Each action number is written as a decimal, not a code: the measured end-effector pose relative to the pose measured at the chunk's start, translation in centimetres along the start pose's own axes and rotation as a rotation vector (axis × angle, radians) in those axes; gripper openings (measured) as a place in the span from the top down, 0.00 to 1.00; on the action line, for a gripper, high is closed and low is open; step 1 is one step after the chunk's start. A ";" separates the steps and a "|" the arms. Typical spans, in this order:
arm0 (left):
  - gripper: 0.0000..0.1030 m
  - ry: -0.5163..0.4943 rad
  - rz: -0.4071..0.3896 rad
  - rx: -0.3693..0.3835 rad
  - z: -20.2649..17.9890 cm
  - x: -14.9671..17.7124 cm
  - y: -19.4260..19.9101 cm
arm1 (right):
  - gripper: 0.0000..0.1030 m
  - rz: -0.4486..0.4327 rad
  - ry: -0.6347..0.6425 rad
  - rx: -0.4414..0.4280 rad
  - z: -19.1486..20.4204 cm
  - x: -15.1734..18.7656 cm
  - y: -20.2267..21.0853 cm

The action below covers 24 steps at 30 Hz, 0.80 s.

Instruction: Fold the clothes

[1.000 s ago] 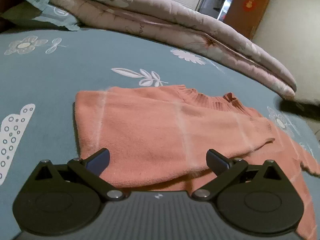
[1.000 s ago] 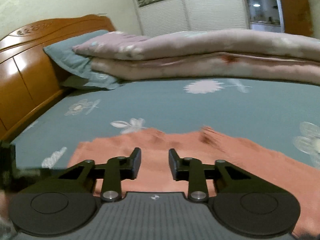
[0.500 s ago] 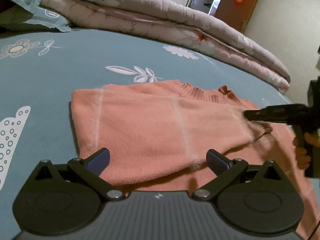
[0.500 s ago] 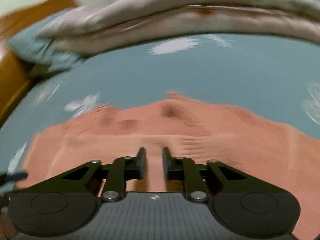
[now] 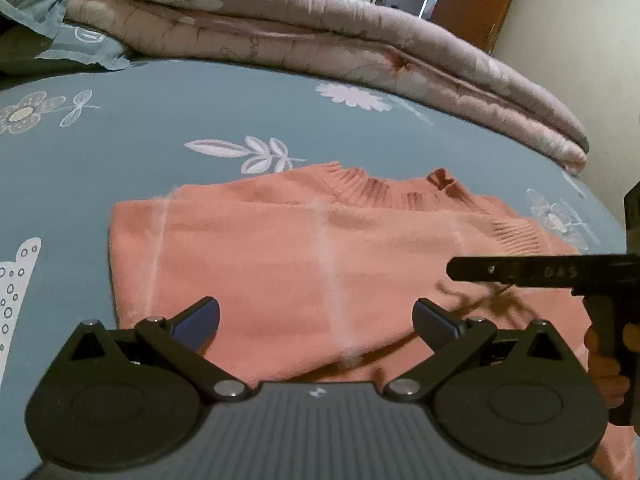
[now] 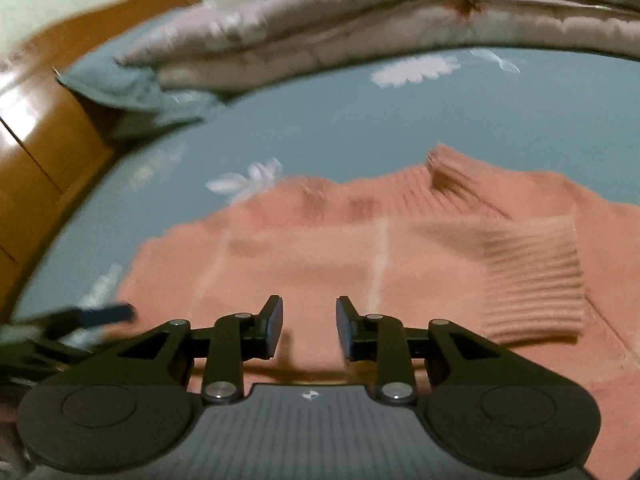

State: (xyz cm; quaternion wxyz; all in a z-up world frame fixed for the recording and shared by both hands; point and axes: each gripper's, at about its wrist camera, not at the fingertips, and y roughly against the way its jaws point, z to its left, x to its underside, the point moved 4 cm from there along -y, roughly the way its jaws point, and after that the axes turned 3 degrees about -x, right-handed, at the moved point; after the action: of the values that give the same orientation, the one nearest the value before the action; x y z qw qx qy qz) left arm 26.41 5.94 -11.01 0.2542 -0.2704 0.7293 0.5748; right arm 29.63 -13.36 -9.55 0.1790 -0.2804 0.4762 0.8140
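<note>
Bed (image 5: 168, 128) with sweater (image 5: 304, 264), quilt (image 5: 320, 40)

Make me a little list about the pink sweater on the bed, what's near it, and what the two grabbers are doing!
Clothing: pink sweater, partly folded, lying flat
Sleeve cuff: ribbed cuff lies on top of the sweater
Surface: blue flowered bedsheet
Behind it: folded pink quilt
Left gripper: open wide, above the sweater's near edge, holding nothing
Right gripper: jaws opening, nothing between them, over the sweater
</note>
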 end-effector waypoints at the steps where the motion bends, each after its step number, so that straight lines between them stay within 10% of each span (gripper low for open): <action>1: 0.01 0.006 0.004 0.001 0.2 0.1 -0.1 | 0.70 -0.004 -0.019 0.010 -0.6 0.0 0.1; 8: 0.01 0.000 -0.008 0.002 0.9 0.2 -0.1 | 0.77 -0.062 -0.137 0.117 -5.6 -0.9 3.6; 12: 0.01 -0.031 -0.067 -0.015 1.0 -0.9 0.1 | 0.57 -0.087 -0.069 0.156 -3.5 -1.2 3.5; 24: 0.01 -0.068 -0.084 -0.051 3.4 -4.5 -5.8 | 0.51 -0.114 -0.061 0.109 -0.3 0.6 4.3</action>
State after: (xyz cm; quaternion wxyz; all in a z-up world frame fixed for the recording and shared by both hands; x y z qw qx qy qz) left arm 33.85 8.64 -12.78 0.2957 -0.2873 0.6932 0.5912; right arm 26.85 -15.66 -7.12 0.2546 -0.2720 0.4974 0.7834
